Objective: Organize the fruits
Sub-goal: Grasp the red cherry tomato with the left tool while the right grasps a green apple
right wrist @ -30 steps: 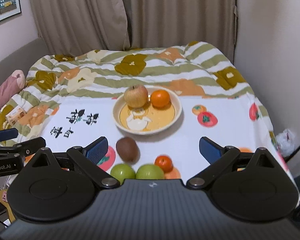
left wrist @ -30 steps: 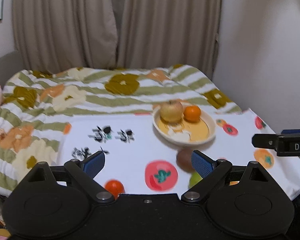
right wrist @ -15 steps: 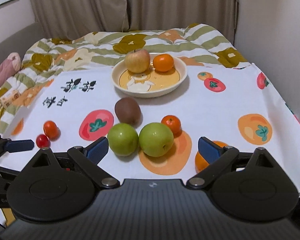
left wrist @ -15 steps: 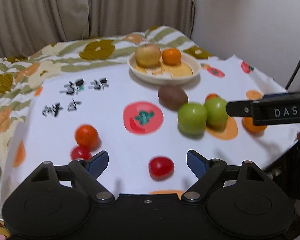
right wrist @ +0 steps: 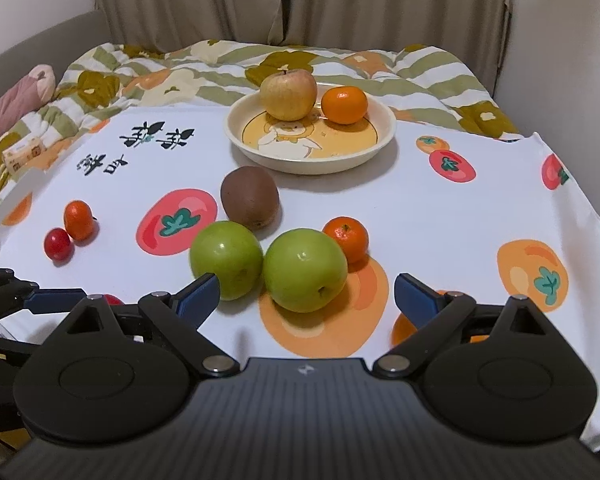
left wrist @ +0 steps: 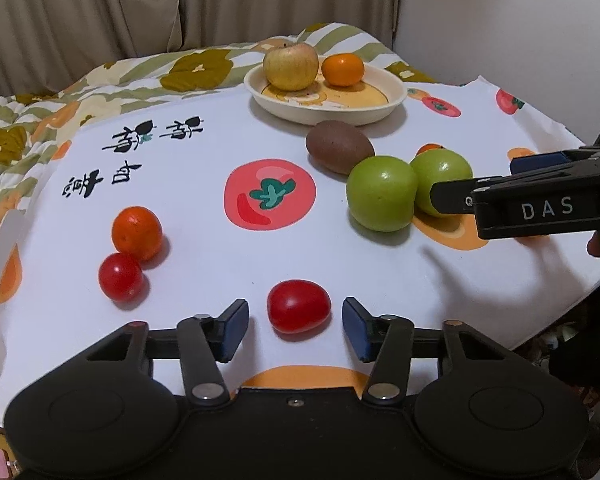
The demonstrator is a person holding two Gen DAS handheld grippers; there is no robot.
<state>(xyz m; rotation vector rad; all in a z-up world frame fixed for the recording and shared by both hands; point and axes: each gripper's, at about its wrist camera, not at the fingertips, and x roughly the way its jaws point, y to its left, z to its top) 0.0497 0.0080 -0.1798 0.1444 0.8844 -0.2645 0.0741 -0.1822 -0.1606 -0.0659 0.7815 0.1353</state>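
A red tomato [left wrist: 299, 306] lies on the white printed cloth [left wrist: 220, 264] between the blue pads of my left gripper [left wrist: 296, 322]. Its jaws are closing, and a gap still shows on each side of the tomato. My right gripper [right wrist: 306, 292] is open wide, low over the cloth, with one green apple [right wrist: 305, 270] between its fingertips and untouched. A second green apple [right wrist: 226, 260] sits by its left finger. Behind them lie a kiwi [right wrist: 250, 198] and a small mandarin [right wrist: 346, 238]. The cream plate [right wrist: 308, 164] holds a yellow apple [right wrist: 288, 94] and a mandarin [right wrist: 344, 104].
A small orange fruit [left wrist: 137, 233] and a cherry tomato [left wrist: 121, 277] lie together at the left. The cloth's edge drops off at the near right [left wrist: 572, 292]. A striped floral quilt [right wrist: 180, 72] lies behind, then curtains and a wall.
Both grippers have come down toward the cloth and tipped downward. The left jaws have narrowed from wide open around the red tomato. The right jaws stay wide.
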